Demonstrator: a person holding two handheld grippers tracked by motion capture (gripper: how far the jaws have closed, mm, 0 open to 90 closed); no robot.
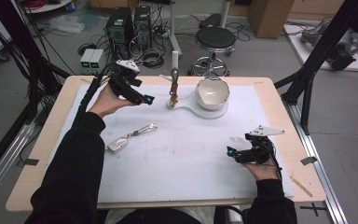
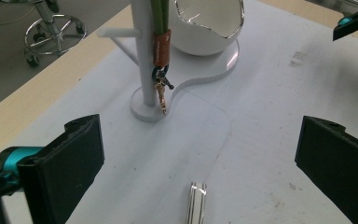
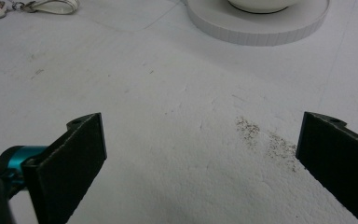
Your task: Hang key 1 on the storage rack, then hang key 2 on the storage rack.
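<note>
On the white mat [image 1: 182, 154], both grippers gape empty: left gripper [image 1: 142, 99] near the keychain stand [image 1: 174, 81], right gripper [image 1: 235, 153] apart.

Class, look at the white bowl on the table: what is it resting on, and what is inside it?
The white bowl sits on a flat white base plate that also carries the hanging post. Its visible inner wall looks bare; the bottom is hidden by the rim.

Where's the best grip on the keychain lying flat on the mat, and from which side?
Probably the silver fob, its widest, most solid part; the thin clasp end offers less for the pads. The keychain lies flat on the white mat, so come from above, jaws across the fob's short width. The open left gripper is the nearer one.
</note>
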